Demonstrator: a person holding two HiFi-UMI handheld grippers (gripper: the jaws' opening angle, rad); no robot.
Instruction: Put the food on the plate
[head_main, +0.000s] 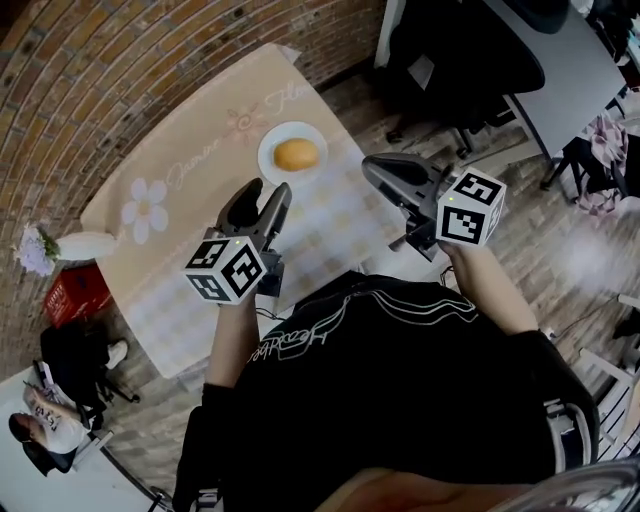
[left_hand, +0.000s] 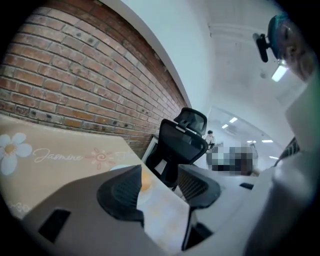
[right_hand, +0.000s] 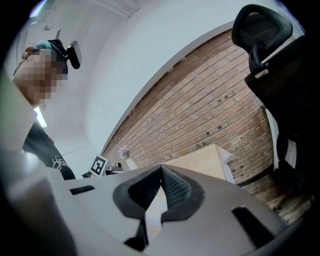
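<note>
A golden bread roll (head_main: 296, 154) lies on a white plate (head_main: 272, 165) at the far side of the beige flower-print table (head_main: 190, 160). My left gripper (head_main: 268, 192) hovers over the table just short of the plate, jaws open with nothing between them. In the left gripper view the roll (left_hand: 145, 181) and the plate's rim (left_hand: 118, 168) peek out beside the left pad of that gripper (left_hand: 159, 173). My right gripper (head_main: 375, 168) is off the table's right edge, over the floor, its jaws shut and empty. In the right gripper view its pads meet at the tips (right_hand: 161, 168).
A black office chair (head_main: 455, 60) stands beyond the table's right end, with a grey desk (head_main: 570, 75) behind it. A white vase with flowers (head_main: 45, 248) sits at the table's left end, above a red crate (head_main: 72, 295). A brick wall (head_main: 120, 60) runs along the far side.
</note>
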